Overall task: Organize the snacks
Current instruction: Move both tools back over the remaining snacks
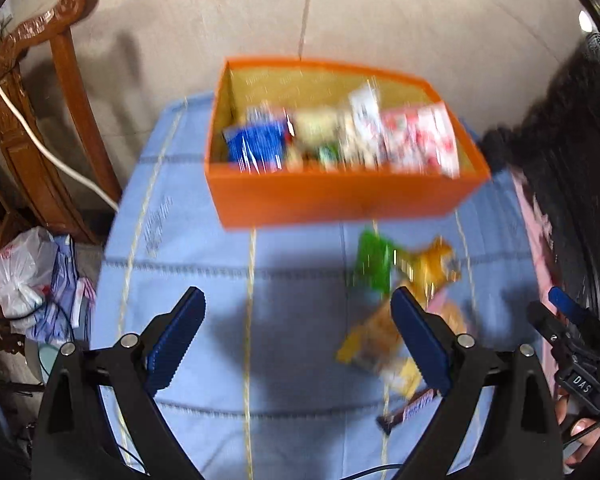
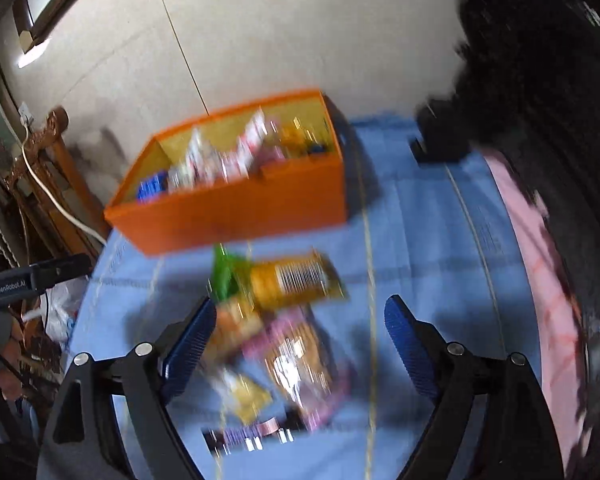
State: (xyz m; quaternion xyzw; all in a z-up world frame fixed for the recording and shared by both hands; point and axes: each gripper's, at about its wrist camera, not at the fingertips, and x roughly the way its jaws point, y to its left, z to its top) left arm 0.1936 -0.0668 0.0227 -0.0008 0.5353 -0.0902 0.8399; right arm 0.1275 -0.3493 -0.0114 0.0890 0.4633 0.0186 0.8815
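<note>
Both tongs gape empty (frames blurred) near the orange box (image 1: 340, 196).

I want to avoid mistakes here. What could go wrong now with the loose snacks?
1. The packets overlap in a pile, so the open right fingers may catch two at once.
2. The box already looks crowded; another packet could slide out.
3. Both views are blurred, so aiming may be poor.

An orange box (image 1: 340, 196) with a yellow lining holds blue, white and red-patterned packets. At five o'clock of it lie a green packet (image 1: 374, 260) and an orange-yellow packet (image 2: 296, 282) bearing a barcode, on a light-blue cloth (image 1: 204, 248) lined in grey and yellow.
</note>
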